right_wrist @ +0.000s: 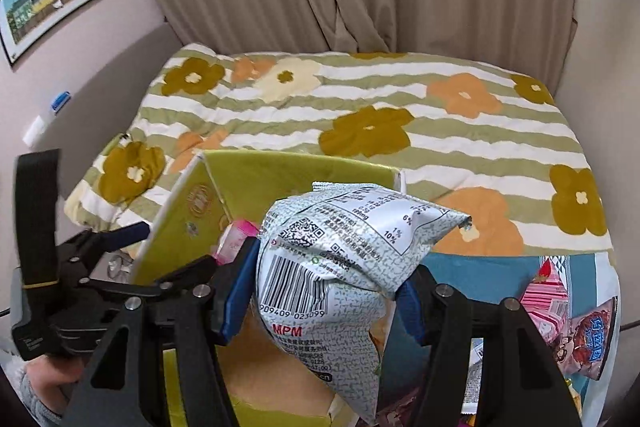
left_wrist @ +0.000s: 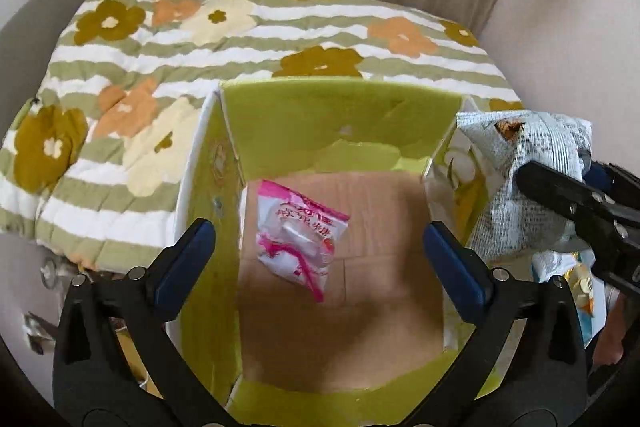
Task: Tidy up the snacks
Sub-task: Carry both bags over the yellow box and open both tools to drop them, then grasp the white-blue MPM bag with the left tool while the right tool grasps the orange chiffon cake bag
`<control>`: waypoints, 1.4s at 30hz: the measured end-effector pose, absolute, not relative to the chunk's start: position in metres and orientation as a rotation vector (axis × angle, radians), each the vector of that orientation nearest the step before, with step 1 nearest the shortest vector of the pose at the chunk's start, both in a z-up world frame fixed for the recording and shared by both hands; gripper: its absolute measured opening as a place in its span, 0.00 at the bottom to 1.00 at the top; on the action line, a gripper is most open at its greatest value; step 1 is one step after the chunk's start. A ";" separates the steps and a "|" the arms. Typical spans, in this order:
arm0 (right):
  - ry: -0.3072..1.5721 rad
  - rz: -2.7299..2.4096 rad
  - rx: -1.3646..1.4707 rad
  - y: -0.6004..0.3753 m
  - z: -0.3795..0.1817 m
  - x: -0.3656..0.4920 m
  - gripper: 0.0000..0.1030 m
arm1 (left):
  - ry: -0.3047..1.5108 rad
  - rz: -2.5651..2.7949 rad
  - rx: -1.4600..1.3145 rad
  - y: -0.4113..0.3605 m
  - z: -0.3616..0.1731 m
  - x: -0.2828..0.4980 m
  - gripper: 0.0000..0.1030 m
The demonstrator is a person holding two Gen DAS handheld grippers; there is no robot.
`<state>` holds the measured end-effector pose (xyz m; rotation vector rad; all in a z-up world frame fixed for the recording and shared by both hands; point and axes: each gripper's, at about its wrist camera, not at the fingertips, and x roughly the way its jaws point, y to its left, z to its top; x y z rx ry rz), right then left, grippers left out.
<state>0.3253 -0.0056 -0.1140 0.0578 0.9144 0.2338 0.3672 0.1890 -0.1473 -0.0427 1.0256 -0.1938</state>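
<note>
Box open, silver bag next in line

Your green cardboard box sits flaps up on the quilted floral bedspread, its plain brown floor taking the pink-and-white candy packet, crinkly and flat. The left gripper hangs over it with tongs spread wide and nothing between them. Your right gripper is clamped on the puffy silver snack bag, slick foil, air-filled, at the box's right wall. Carry it clear over that flap and let go low, I'd say. More packets wait beside.
</note>
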 end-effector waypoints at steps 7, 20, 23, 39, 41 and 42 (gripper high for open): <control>0.936 0.264 0.017 0.000 -0.127 0.326 0.56 | 1.052 -0.153 -0.052 0.205 -0.154 0.344 1.00; 0.987 0.355 -0.017 0.025 -0.158 0.364 0.85 | 1.051 -0.110 -0.073 0.226 -0.152 0.333 1.00; 0.960 0.350 -0.009 0.025 -0.158 0.359 1.00 | 1.055 -0.112 -0.072 0.228 -0.154 0.333 1.00; 0.895 0.295 -0.006 0.008 -0.111 0.312 1.00 | 0.985 -0.134 -0.067 0.220 -0.116 0.303 1.00; 0.883 0.287 -0.016 0.005 -0.101 0.302 1.00 | 0.956 -0.128 -0.069 0.215 -0.103 0.291 1.00; 0.872 0.285 -0.019 0.003 -0.095 0.296 1.00 | 0.943 -0.124 -0.069 0.213 -0.098 0.286 1.00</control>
